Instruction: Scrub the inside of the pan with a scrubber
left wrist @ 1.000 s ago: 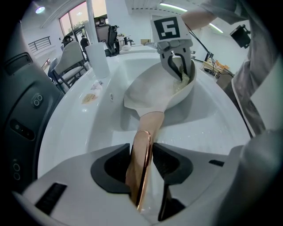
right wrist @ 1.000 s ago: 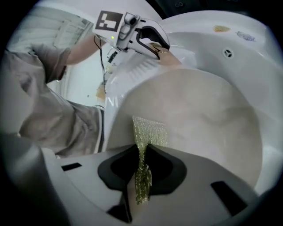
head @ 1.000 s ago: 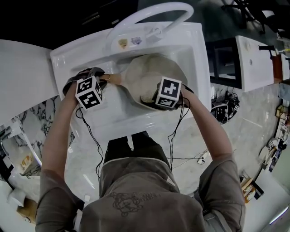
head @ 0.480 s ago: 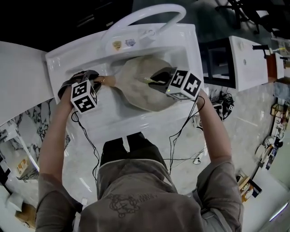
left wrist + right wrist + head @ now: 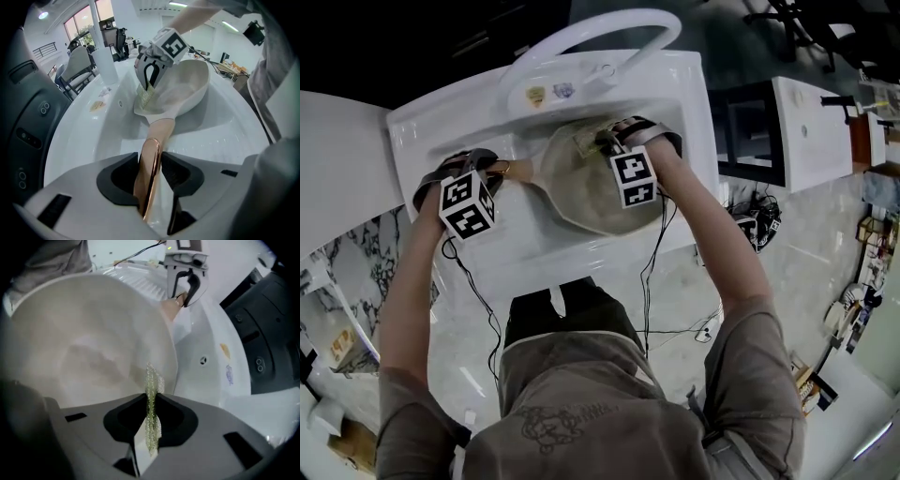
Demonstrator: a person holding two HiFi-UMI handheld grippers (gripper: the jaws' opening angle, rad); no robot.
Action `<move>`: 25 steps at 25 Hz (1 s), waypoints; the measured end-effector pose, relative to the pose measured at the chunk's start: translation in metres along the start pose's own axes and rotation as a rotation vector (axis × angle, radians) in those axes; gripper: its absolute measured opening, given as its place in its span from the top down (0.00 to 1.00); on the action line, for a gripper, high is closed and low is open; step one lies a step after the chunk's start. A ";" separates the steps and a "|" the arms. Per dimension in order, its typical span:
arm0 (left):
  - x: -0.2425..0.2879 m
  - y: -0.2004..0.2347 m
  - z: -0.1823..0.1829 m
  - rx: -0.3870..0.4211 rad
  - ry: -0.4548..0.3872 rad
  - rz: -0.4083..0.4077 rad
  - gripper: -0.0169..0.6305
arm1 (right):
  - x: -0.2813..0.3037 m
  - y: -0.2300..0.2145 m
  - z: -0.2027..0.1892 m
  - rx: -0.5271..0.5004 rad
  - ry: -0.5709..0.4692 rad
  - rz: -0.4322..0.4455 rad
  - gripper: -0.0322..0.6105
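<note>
A beige pan (image 5: 581, 187) lies tilted in the white sink (image 5: 698, 122). My left gripper (image 5: 500, 170) is shut on its copper-coloured handle (image 5: 151, 159), which runs between the jaws in the left gripper view. My right gripper (image 5: 600, 142) is at the pan's far rim, shut on a thin greenish mesh scrubber (image 5: 151, 401) that stands on edge between the pads. In the right gripper view the scrubber's tip rests against the pan's inner wall (image 5: 89, 343) close to the rim. The left gripper view shows the right gripper (image 5: 150, 79) with the scrubber (image 5: 146, 97) hanging over the pan's edge.
A white arched faucet (image 5: 581, 36) curves over the back of the sink. An overflow hole (image 5: 202, 360) and small stickers (image 5: 226, 350) mark the sink wall. A white counter (image 5: 342, 159) lies to the left. Cables hang from both grippers toward the person's body.
My right gripper has carried the scrubber from the pan's near side, round its right side, to the far rim. The left gripper has kept its hold on the handle.
</note>
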State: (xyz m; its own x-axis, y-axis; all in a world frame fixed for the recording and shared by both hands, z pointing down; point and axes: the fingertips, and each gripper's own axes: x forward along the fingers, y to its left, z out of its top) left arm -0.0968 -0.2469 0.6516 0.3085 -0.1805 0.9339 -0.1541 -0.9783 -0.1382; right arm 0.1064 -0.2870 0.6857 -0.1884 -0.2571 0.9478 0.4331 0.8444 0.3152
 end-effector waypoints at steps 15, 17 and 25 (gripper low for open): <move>0.002 -0.001 0.000 -0.003 0.008 0.002 0.73 | -0.002 0.099 -0.060 0.218 0.186 0.463 0.85; 0.001 -0.001 0.000 -0.003 0.011 0.001 0.73 | -0.013 0.113 -0.054 0.294 0.170 0.546 0.85; 0.003 0.001 0.001 -0.002 0.012 0.001 0.73 | -0.056 0.134 0.010 0.760 -0.097 0.879 0.85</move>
State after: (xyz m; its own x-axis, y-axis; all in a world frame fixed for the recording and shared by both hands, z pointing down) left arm -0.0953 -0.2482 0.6545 0.2968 -0.1801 0.9378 -0.1560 -0.9780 -0.1384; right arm 0.1661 -0.1546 0.6745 -0.1662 0.5660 0.8074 -0.1852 0.7863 -0.5894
